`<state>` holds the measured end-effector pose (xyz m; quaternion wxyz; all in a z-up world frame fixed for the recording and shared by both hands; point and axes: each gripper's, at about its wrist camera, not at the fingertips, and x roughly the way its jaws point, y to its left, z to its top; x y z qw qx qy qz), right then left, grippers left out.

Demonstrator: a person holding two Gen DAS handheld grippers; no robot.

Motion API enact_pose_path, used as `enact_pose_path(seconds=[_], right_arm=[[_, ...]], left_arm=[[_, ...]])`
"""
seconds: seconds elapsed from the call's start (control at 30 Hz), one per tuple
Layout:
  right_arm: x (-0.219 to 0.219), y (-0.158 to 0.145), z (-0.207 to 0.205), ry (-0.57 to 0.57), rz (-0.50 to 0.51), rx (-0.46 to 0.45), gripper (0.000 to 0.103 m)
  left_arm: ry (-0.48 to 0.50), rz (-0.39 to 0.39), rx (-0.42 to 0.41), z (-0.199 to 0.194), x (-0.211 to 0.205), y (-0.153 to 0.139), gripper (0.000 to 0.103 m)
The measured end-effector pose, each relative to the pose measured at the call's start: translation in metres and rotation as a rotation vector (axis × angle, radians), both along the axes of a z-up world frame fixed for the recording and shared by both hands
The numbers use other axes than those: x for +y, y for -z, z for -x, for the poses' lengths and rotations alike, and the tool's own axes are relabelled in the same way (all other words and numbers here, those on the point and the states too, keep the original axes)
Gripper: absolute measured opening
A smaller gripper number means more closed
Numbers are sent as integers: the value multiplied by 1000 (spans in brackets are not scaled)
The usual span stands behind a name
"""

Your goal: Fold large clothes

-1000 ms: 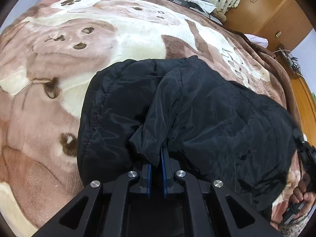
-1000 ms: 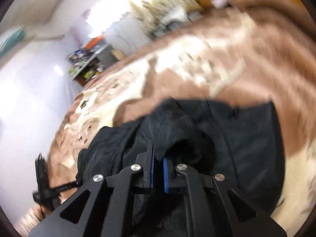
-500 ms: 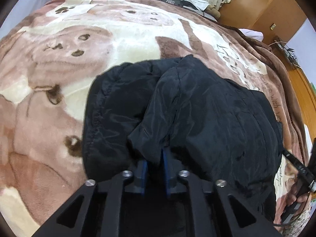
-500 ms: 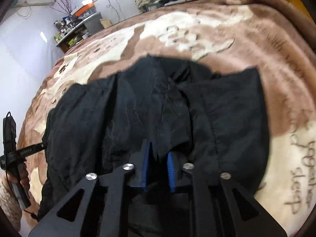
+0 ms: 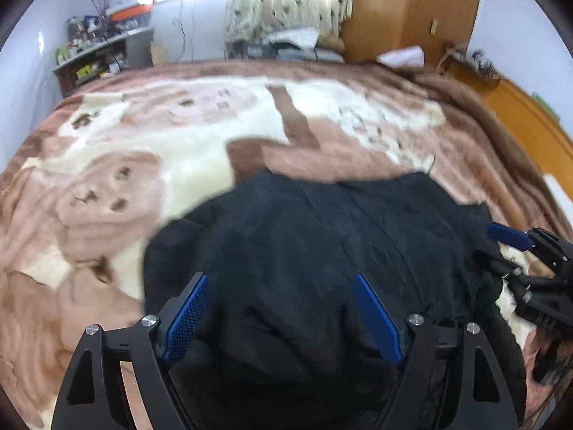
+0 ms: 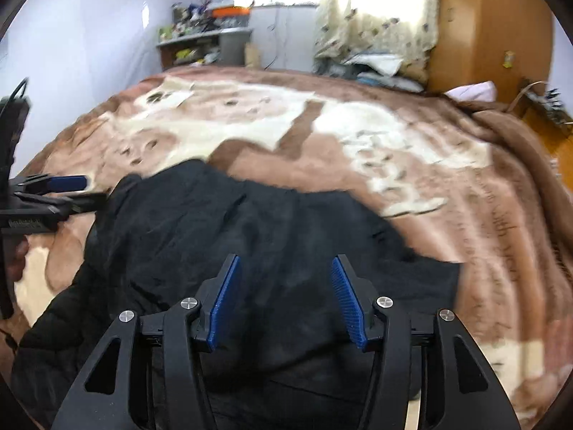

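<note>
A black padded jacket (image 5: 322, 251) lies bunched in a folded heap on the brown and cream blanket (image 5: 161, 150); it also shows in the right wrist view (image 6: 250, 243). My left gripper (image 5: 283, 279) is open and empty, above the jacket's near left part. My right gripper (image 6: 284, 261) is open and empty, above the jacket's near right part. The right gripper shows at the right edge of the left wrist view (image 5: 530, 251). The left gripper shows at the left edge of the right wrist view (image 6: 53, 190).
The blanket (image 6: 412, 143) covers a wide bed. Beyond it stand a cluttered shelf (image 5: 100, 57), a curtained window (image 5: 286, 0) and a wooden wardrobe (image 5: 412, 7). Bedding is piled at the bed's far edge (image 6: 376, 68). Wooden floor shows at the right (image 5: 530, 122).
Both grippers let go of the jacket fabric and opened wide. Both have pulled back and tilted up, so more of the room shows.
</note>
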<state>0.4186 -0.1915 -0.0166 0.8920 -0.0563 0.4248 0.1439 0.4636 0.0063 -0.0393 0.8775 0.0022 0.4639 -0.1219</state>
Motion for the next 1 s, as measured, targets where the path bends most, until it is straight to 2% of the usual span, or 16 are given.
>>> enact_pose_path(seconds=[0.07,0.13,0.23,0.3,0.4,0.47,0.53,0.67,0.8,0.9,1.0], right_arm=[[13,22,-9,-38,-18,57,53],[21,43,-15,-50,51,88,53],[14,69,-22,-61,18,136,54],[7,78,-25,-71,-17,144,55],[11,92,-24,-85,27,155,55],[16,99,-22,-79,57,153,55],[14,104,-22,-61,44,158,55],[12,107,-21,-51,36,153,55],[14,100,-18,-21,46,153,55],[13,81,-15,4,44,151,56],[8,51,-7,76,-10,67,56]], left_arm=[[33,-41,20,-3,-15,20,82],[39,-107,59,-7,-22,42,83],[32,-64,81,-12,-13,64,84],[74,-110,67,-11,-17,74,85],[80,-130,64,-8,-20,85,85],[68,-108,82,-11,-19,91,85],[58,-95,83,-12,-18,95,85],[43,-123,49,-6,-23,98,85],[-4,-110,74,-8,-23,89,86],[-20,-117,64,-6,-23,78,87],[-66,-70,70,-1,-16,68,87]])
